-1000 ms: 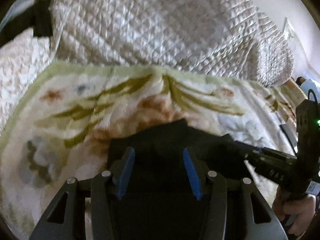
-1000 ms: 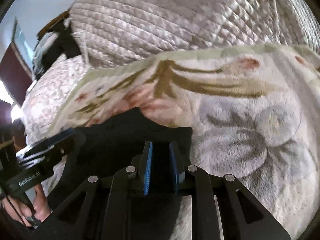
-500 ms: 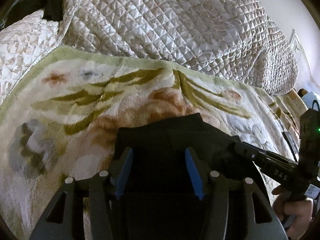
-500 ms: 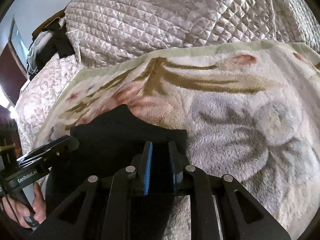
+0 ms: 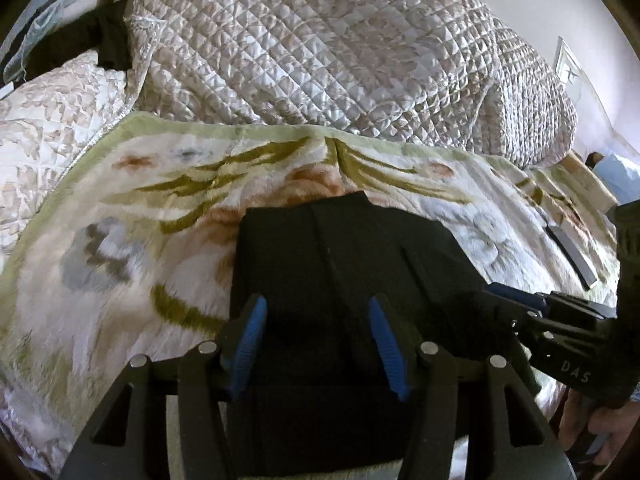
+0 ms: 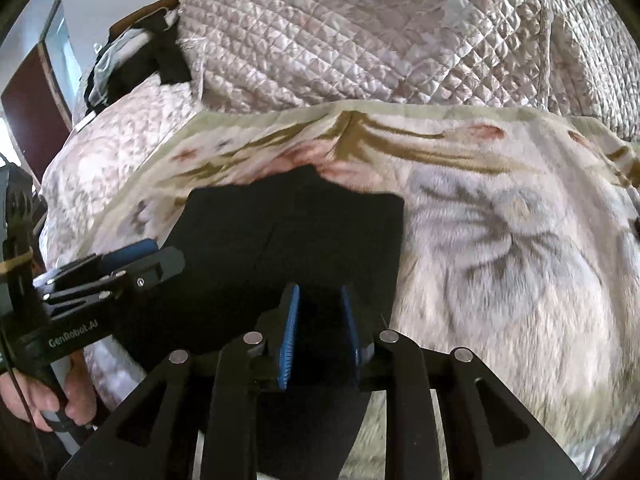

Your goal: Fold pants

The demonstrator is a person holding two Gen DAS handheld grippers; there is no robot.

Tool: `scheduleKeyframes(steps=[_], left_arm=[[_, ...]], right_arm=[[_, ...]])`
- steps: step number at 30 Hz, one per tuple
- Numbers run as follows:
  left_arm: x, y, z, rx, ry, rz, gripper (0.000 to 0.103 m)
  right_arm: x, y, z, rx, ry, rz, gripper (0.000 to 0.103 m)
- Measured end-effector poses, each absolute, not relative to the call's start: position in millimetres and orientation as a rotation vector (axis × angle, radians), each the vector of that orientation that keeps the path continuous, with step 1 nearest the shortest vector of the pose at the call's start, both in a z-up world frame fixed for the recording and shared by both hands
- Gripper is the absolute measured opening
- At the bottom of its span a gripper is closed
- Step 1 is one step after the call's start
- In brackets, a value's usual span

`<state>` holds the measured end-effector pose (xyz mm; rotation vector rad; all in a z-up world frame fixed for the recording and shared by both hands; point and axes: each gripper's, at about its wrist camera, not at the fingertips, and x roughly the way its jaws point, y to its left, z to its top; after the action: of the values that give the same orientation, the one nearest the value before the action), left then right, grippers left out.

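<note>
Near end of black pants point(image 5: 344, 264) hidden under left gripper point(image 5: 318, 334) frame, cut by bottom edge. Blanket point(image 6: 520, 280) right of right gripper point(image 6: 318, 330) blurred, possibly motion.
</note>
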<state>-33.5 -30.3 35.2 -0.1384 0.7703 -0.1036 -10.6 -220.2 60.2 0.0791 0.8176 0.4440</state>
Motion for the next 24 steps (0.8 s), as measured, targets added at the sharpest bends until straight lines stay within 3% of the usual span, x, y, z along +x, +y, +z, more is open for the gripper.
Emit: scheduleKeyframes(steps=[6,20,24], left_arm=[[-45.1,-26.6,19.4,-0.139,0.799,-0.090,0.057],[-47.5,-27.4,18.5,-0.100,0.788,-0.081,0.059],[-53.5,-27.3,23.1,-0.108,0.793,-0.081,0.055]], right_arm=[[-25.2,-214.3,49.4,0.041,0.798,0.462,0.038],[-37.8,-208.6,49.7,-0.037,0.742,0.445,0.038],[-47.9,-214.5,55.6,-0.004,0.740,0.447,0.038]])
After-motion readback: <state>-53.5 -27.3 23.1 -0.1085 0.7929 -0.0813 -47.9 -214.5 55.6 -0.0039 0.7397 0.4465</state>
